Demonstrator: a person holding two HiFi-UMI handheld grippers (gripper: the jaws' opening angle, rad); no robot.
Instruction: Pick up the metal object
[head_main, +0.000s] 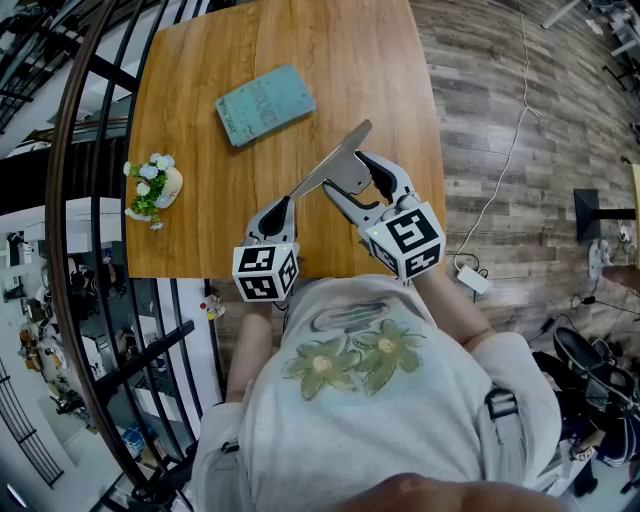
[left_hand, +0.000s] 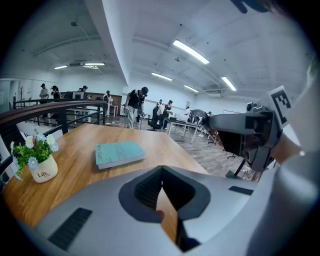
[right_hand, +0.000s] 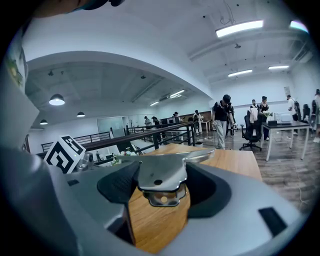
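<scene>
Here, the right gripper (head_main: 346, 174) clamps the metal object (right_hand: 160, 173) between its jaws, the left gripper (head_main: 282, 207) just beside it closed and empty.

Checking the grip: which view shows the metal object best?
Right gripper view: the metal object sits clamped in the right gripper, close up. Head view shows most of its length above the table, small. Left gripper view doesn't clearly show it.

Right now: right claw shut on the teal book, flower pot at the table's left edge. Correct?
No. In the right gripper view the right claw is shut on the metal object; the teal book lies free on the table. The flower pot part is right.
</scene>
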